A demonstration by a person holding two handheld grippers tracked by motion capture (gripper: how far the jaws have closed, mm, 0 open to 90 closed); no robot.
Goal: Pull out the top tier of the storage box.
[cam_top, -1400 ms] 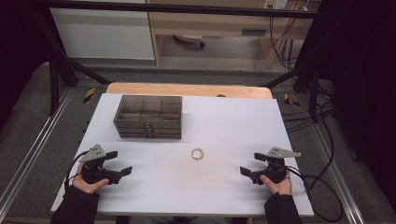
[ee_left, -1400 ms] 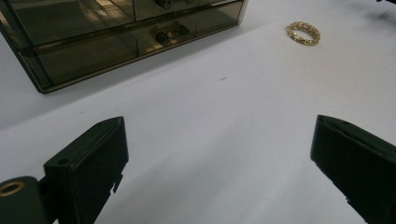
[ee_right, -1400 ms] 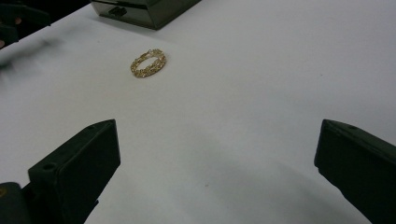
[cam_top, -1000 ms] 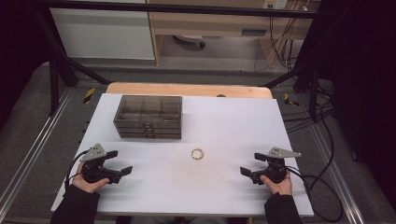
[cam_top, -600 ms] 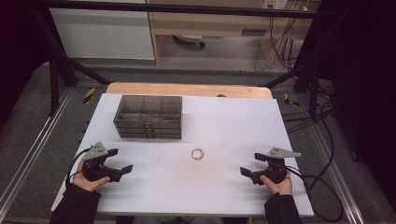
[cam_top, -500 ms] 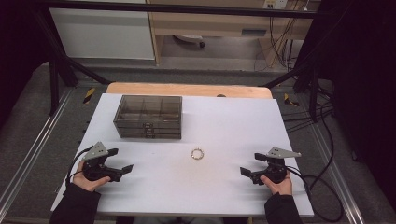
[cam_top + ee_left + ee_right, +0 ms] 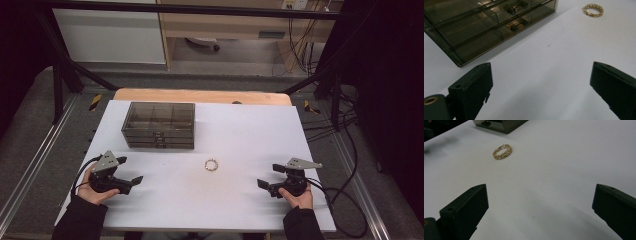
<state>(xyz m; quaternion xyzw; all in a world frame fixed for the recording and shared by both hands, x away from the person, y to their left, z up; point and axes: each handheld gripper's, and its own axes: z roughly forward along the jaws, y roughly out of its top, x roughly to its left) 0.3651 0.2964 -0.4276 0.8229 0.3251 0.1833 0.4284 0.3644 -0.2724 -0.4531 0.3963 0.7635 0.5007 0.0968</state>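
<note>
**Fingers spread wide, bracelet lying between them**

Fingers of both grippers stand wide apart and hold nothing. Largest is the white tabletop (image 7: 240, 125), with a smoky clear drawer box (image 7: 159, 125) toward its far left. The left gripper (image 7: 131, 181) and right gripper (image 7: 265, 184) rest near the front edge, well apart. Between them, nearer the middle, lies the small gold bracelet (image 7: 211, 164), touching neither.
</note>
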